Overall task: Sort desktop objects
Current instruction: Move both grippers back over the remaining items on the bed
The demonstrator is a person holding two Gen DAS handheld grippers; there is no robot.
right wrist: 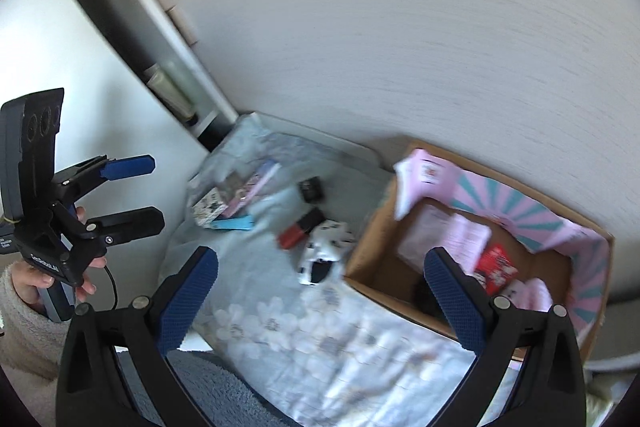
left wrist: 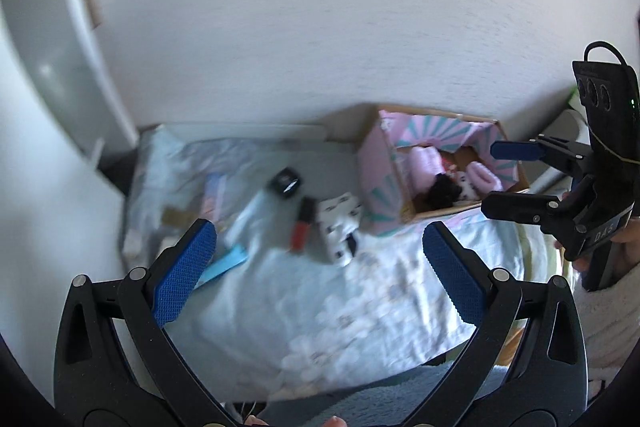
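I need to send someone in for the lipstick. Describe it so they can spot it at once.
Start at the cardboard box with the pink lining, standing against the wall on the floral cloth. Just left of it lies a white pouch with black spots, and the lipstick lies beside that pouch. It is the only red-and-black tube there; the small jar nearby is all black.

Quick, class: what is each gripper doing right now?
Left gripper: open, holding nothing.
Right gripper: open, holding nothing.
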